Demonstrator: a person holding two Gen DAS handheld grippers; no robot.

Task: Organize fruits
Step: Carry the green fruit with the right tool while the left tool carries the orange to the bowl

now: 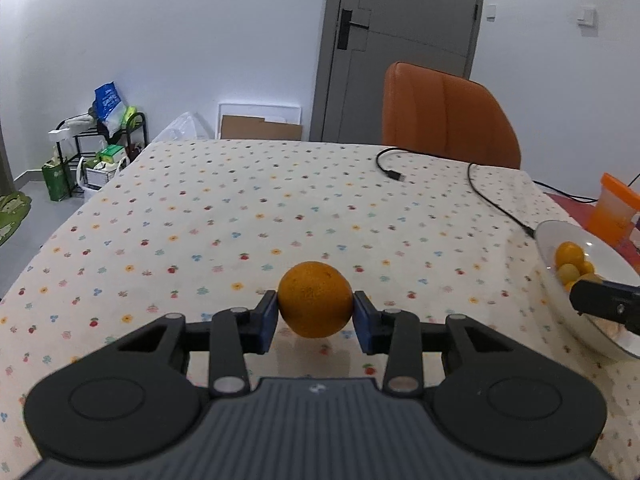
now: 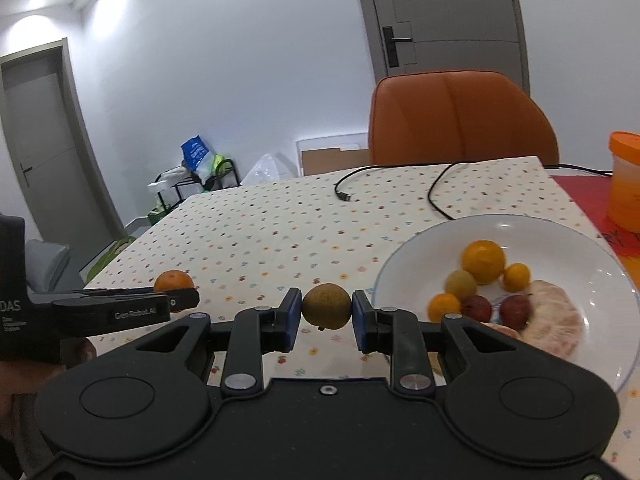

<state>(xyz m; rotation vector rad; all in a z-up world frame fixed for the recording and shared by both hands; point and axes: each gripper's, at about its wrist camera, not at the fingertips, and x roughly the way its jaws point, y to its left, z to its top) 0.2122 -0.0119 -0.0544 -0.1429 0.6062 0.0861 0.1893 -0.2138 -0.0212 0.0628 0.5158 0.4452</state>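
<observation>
Round orange (image 1: 315,299), gripped at its widest part between the blue pads (image 1: 267,322) of the left tongs (image 1: 316,320), lifted a little above the flower-print counter (image 1: 240,216). Near-spherical, so no clear long axis; dimpled skin facing the camera, stem end not discernible. Small brownish-green fruit (image 2: 326,306), also round, pinched between the blue pads of the right tongs (image 2: 326,318), with a tiny stem nub pointing down. Both tongs closed snugly on their fruit.

Just right of the right tongs, a white bowl (image 2: 560,236) on the counter, holding a yellow-orange fruit (image 2: 483,261), smaller orange and greenish ones, two dark red fruits (image 2: 516,310) and a pale peeled citrus (image 2: 554,326). Seen from the right wrist, left tongs off to the left, with the orange just behind them.

Further back, a black cable (image 1: 400,174) looping across the counter, an orange chair (image 1: 448,116), an orange-lidded container (image 2: 625,184), a grey door (image 1: 400,40).
</observation>
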